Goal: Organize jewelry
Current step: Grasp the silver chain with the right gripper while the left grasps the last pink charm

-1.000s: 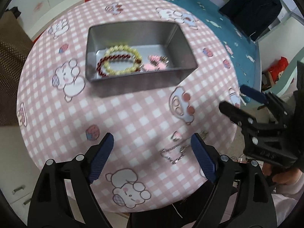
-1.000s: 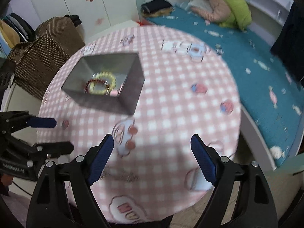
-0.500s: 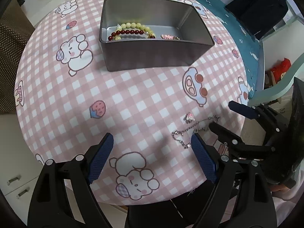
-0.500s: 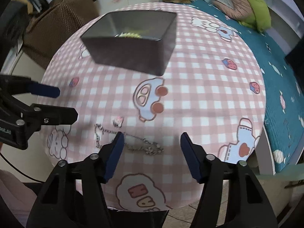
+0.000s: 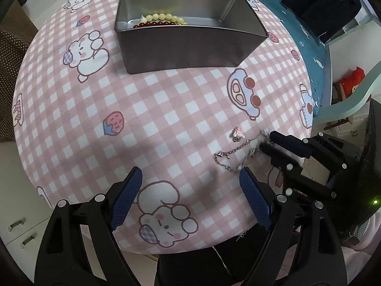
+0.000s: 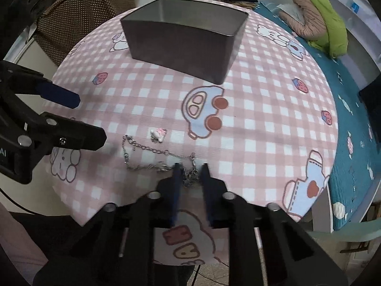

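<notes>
- A round table (image 5: 166, 109) covered in a pink-and-white checked cloth with cartoon bunnies, cars and strawberries fills both wrist views.
- The right gripper (image 6: 190, 169) points steeply down at the near edge of the table; its jaws have just been closing and now stand narrow, with one end of a silver chain bracelet (image 6: 152, 153) bunched between the blue pads. Whether the pads actually press on the links cannot be told — the metal there is blurred.
- From those fingertips the rest of the chain trails away to the left across the cloth, looping back on itself.
- A small pink-and-white charm (image 6: 159, 134) lies just beyond the chain, ahead and to the left of the right claw.
- The left gripper (image 5: 190, 190) hovers with its jaws wide apart and nothing between them; the chain lies just ahead of its right-hand finger.
- A grey metal tin (image 5: 185, 26) stands well ahead of both claws — inside it, a yellow bead bracelet (image 5: 164, 17) and a dark red bead bracelet (image 5: 154, 23) rest on the bottom.
</notes>
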Demonstrator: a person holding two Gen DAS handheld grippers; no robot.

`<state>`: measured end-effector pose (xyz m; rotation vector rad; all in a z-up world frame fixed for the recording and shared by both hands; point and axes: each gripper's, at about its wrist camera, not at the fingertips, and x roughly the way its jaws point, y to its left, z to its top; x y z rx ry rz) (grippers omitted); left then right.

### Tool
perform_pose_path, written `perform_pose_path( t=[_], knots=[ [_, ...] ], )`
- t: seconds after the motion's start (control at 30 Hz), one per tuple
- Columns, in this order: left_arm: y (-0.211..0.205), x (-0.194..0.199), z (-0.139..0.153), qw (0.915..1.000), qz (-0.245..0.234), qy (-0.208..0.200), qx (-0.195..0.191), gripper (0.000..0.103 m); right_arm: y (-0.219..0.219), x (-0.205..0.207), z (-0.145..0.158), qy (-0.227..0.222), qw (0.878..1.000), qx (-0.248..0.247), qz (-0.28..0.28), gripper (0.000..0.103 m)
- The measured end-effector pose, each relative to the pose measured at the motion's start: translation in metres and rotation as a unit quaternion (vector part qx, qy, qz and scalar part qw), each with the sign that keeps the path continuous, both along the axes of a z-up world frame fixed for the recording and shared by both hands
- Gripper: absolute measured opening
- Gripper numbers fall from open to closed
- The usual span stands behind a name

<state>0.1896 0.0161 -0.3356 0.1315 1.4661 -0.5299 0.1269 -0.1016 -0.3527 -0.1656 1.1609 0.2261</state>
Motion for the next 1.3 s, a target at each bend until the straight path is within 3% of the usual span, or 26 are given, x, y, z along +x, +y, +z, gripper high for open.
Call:
perform_pose_path(
  t=[0.13,0.3,0.6,0.87,1.07,1.3],
  knots=[
    [-0.006,0.0,0.0,1.0,-0.001,0.0,-0.004,0.084,0.0,-0.002,0.002,-0.004,1.0,-0.013,0.003,0.013],
    [-0.015,0.002,-0.004,0.9998,0.001,0.009,-0.016,0.084,-0.017,-0.002,0.006,-0.006,0.999,-0.012,-0.031,0.013],
    [-0.047,0.005,-0.01,0.999,-0.009,0.01,-0.042,0.082,-0.052,0.006,0.035,-0.047,0.996,-0.012,-0.079,0.013],
    [-0.066,0.01,-0.02,0.9993,0.006,0.003,-0.037,0.054,-0.064,0.012,0.043,-0.055,0.995,-0.007,-0.081,0.013],
    [-0.079,0.009,-0.022,0.9999,-0.006,-0.008,-0.006,0.035,-0.07,0.016,0.038,-0.044,0.996,0.004,-0.076,0.013],
    [-0.082,0.01,-0.023,0.9995,-0.007,-0.027,0.017,0.02,-0.073,0.02,0.036,-0.042,0.996,0.014,-0.072,0.013]
  ],
)
